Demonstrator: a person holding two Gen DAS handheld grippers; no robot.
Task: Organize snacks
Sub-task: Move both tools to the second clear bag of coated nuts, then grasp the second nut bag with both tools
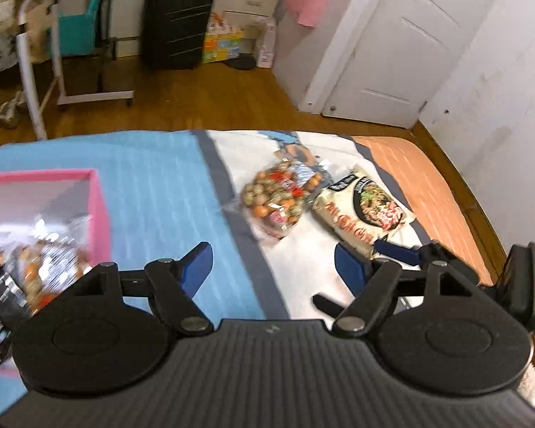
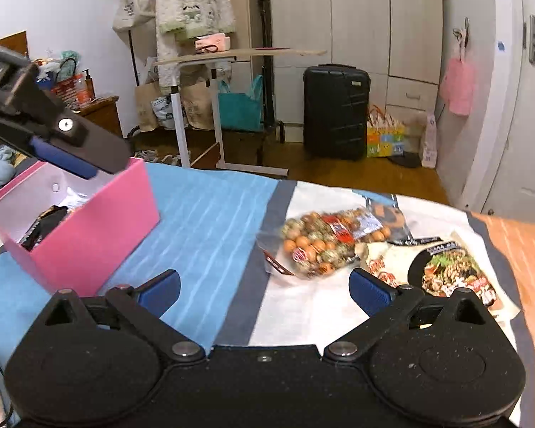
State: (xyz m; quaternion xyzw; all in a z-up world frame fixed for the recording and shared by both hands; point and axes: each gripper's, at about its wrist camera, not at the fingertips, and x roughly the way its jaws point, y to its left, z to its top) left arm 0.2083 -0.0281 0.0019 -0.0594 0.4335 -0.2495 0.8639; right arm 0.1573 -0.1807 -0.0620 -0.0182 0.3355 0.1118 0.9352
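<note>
Landmark: take the pink box [image 2: 89, 235] on the bed cover [image 2: 210, 221] as your reference; both cameras see it.
Bag of round snacks: your clear bag of round snacks [image 2: 324, 246] lies flat on the white panel of the cover, well apart from the pink box, across the blue stripe from it. In your right wrist view its long axis runs from lower left to upper right, slanting away from the box.
Noodle packet: the noodle packet [image 2: 442, 271] lies just beside that bag, on the side farther from the box. Its long axis slants the other way, down toward the orange panel.
Left gripper: your left gripper [image 1: 271, 264] has its jaws parted and nothing between the blue pads. In your right wrist view the left gripper [image 2: 67, 149] hangs over the box's open top.
Right gripper: your right gripper [image 2: 264, 285] is spread wide and empty, low over the cover between the box and the two packets.
Left view only: packets [image 1: 35, 264] already inside the box, though blurred; also a white door [image 1: 403, 35] far beyond the box.
Right view only: the box's outer pink wall and a third dark packet [image 2: 385, 214] behind the bag of round snacks, partly hidden.
</note>
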